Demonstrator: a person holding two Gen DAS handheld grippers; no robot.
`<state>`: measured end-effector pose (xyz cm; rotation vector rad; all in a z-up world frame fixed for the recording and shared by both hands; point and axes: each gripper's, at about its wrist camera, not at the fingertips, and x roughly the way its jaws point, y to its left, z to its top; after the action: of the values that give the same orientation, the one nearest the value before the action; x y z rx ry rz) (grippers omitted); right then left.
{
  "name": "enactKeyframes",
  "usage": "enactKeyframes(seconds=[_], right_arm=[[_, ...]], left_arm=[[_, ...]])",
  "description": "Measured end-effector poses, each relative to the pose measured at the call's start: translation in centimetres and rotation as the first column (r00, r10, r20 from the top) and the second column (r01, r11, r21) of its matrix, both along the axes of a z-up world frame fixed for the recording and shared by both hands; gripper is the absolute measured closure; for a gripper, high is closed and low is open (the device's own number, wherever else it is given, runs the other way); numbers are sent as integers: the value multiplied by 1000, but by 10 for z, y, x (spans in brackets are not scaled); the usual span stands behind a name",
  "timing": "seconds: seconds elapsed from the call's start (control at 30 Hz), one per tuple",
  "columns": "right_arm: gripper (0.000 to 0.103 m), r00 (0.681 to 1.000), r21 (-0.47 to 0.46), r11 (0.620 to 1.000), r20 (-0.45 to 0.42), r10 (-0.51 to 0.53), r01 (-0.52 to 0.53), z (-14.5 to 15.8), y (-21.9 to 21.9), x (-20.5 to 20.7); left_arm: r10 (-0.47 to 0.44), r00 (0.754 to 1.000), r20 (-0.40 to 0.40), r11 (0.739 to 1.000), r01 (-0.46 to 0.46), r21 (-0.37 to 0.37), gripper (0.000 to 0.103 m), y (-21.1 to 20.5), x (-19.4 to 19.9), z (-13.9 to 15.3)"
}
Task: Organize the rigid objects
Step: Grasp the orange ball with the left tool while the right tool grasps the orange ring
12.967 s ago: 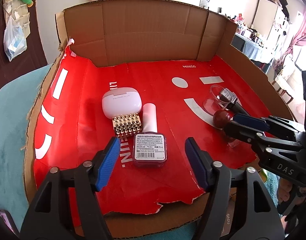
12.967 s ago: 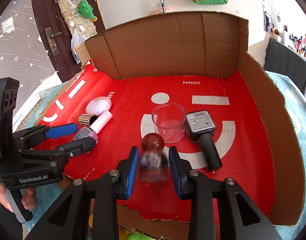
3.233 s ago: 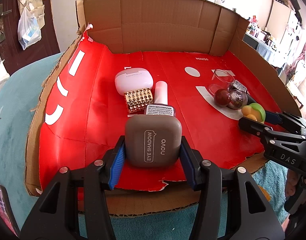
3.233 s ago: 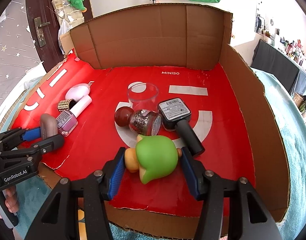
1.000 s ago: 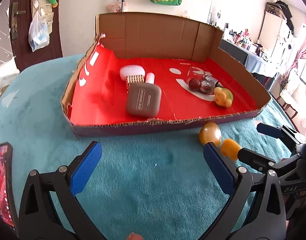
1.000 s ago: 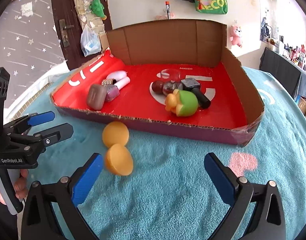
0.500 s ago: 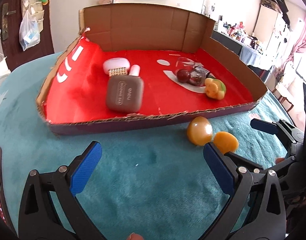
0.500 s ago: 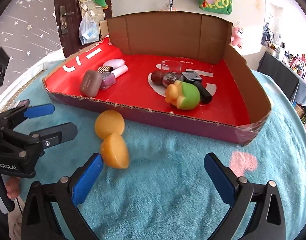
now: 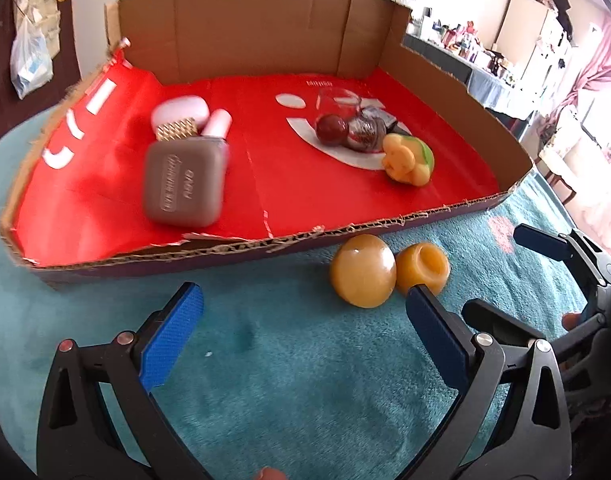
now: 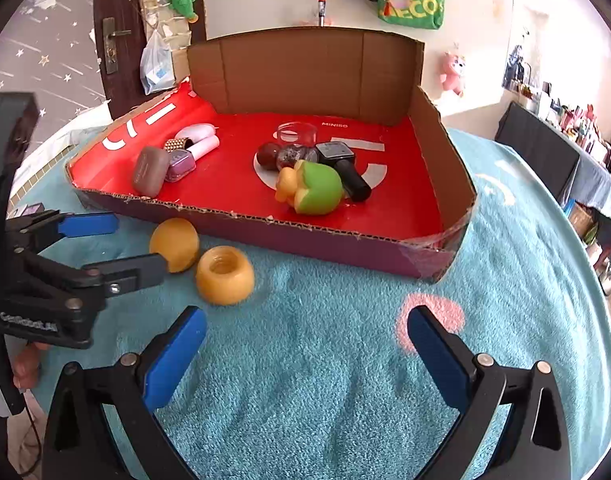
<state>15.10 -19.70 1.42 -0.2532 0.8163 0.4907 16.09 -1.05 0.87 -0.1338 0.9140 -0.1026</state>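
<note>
Both tongs, left and right, gape empty over the teal rug. MINISO shows near the box's back wall; a brown case reads "novo".

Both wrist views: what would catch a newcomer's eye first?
The cardboard tray with its bright red floor, holding two clusters: an eye-shadow case near its left front and a green-and-yellow toy toward the middle. Outside, on the teal cloth, lie two yellow-orange pieces, unheld.
</note>
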Motion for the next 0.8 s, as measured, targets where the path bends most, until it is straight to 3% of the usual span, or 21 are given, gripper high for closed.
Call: enactKeyframes(seconds=[0.33,0.57,0.8], right_arm=[[1,999,-39,998,-7,46,-46,-7,12,0],[2,998,-44,997,2,56,-56,-4,17,4],[17,995,-52,994,-22,95,-96,-8,32,12]], left_arm=[[20,999,-31,996,-17,88,0,-11,15,-7],[102,995,-20,992,-100,75,0,13,2,-6],[90,996,-11,994,-89,57,1,26,-6,-5]])
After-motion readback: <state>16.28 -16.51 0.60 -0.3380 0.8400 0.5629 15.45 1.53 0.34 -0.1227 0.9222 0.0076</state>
